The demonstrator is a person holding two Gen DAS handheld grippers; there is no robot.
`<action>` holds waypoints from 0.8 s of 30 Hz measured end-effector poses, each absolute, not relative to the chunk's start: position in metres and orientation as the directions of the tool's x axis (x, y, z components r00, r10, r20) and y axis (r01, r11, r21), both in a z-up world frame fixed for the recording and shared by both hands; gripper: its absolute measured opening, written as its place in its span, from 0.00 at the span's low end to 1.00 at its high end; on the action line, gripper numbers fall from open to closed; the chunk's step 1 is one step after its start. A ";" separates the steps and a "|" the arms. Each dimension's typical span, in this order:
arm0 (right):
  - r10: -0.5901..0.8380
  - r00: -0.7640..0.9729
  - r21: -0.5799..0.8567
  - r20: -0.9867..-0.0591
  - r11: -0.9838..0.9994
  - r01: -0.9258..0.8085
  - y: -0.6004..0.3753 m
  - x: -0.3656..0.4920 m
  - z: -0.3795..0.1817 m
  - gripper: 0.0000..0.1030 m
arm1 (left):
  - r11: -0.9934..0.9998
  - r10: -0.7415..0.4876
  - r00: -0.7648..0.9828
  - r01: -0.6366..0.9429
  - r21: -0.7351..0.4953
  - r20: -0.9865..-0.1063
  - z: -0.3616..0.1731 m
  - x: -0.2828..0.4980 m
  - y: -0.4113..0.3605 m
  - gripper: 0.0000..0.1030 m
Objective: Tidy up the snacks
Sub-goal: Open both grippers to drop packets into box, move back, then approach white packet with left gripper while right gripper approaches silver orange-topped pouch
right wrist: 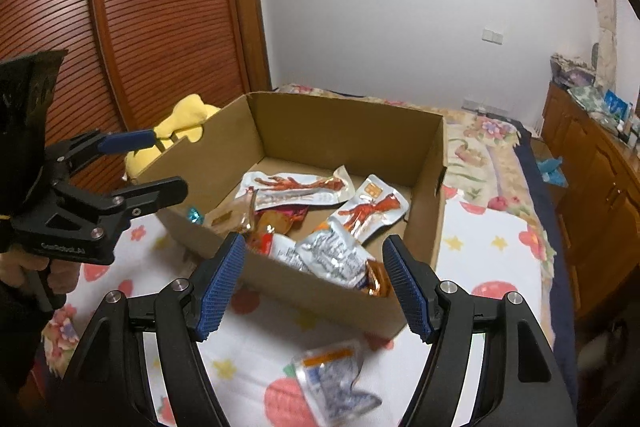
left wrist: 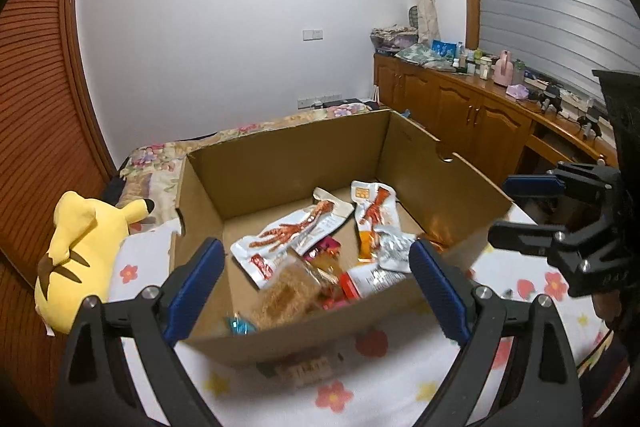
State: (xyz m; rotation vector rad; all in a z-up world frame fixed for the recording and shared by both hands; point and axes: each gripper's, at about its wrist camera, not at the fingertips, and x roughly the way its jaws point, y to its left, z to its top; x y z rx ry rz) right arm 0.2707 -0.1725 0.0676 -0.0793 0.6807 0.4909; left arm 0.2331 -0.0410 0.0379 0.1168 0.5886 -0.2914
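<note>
Gaping wide and empty, the left gripper (left wrist: 316,287) and the right gripper (right wrist: 314,283) hover at the near rim of the cardboard box (right wrist: 352,131). Inside the box lie snack packets (left wrist: 288,243), heaped toward its near wall; the far half is bare. One silver packet (right wrist: 332,379) lies outside, before the box, on the flowered bedsheet (right wrist: 480,227). A yellow plush toy (left wrist: 76,255) rests left of the box.

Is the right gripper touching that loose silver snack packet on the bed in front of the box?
Apart. The right wrist view shows the right gripper open and empty, with bedsheet visible between its fingers and the silver packet lying below them.
</note>
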 end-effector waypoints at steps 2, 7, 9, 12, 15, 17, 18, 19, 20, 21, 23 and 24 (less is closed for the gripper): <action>0.410 0.673 0.088 -0.616 0.884 -0.458 -0.174 0.259 0.068 0.72 | 0.952 -0.239 0.795 0.304 0.025 -0.558 0.038 0.219 -0.039 0.92; 0.402 0.674 0.085 -0.620 0.888 -0.451 -0.176 0.238 0.065 0.72 | 0.952 -0.244 0.796 0.304 0.018 -0.553 0.034 0.192 -0.033 0.92; 0.399 0.672 0.085 -0.623 0.889 -0.450 -0.179 0.231 0.063 0.72 | 0.954 -0.241 0.797 0.301 0.018 -0.554 0.031 0.184 -0.031 0.92; 0.394 0.673 0.082 -0.626 0.891 -0.446 -0.181 0.221 0.060 0.72 | 0.953 -0.243 0.791 0.302 0.012 -0.562 0.025 0.176 -0.030 0.92; 0.388 0.669 0.082 -0.634 0.894 -0.440 -0.184 0.216 0.056 0.72 | 0.953 -0.247 0.787 0.302 0.005 -0.566 0.020 0.169 -0.029 0.92; 0.380 0.666 0.081 -0.642 0.897 -0.434 -0.186 0.215 0.051 0.72 | 0.953 -0.249 0.783 0.303 -0.001 -0.570 0.016 0.167 -0.028 0.92; 0.379 0.664 0.083 -0.645 0.898 -0.432 -0.187 0.215 0.048 0.72 | 0.953 -0.250 0.778 0.303 -0.003 -0.576 0.012 0.166 -0.028 0.92; 0.376 0.660 0.085 -0.651 0.899 -0.429 -0.188 0.216 0.044 0.72 | 0.953 -0.249 0.775 0.304 -0.003 -0.581 0.009 0.165 -0.028 0.92; 0.373 0.658 0.085 -0.654 0.900 -0.427 -0.189 0.217 0.041 0.72 | 0.952 -0.247 0.770 0.305 0.000 -0.588 0.005 0.164 -0.029 0.92; 0.369 0.654 0.084 -0.660 0.902 -0.424 -0.190 0.218 0.037 0.72 | 0.952 -0.244 0.768 0.305 0.004 -0.593 0.002 0.162 -0.030 0.92; 0.358 0.643 0.082 -0.677 0.905 -0.418 -0.190 0.222 0.025 0.72 | 0.952 -0.239 0.760 0.306 0.008 -0.604 -0.006 0.160 -0.030 0.92; 0.356 0.637 0.082 -0.683 0.905 -0.418 -0.191 0.224 0.021 0.72 | 0.952 -0.240 0.756 0.307 0.006 -0.610 -0.010 0.160 -0.030 0.92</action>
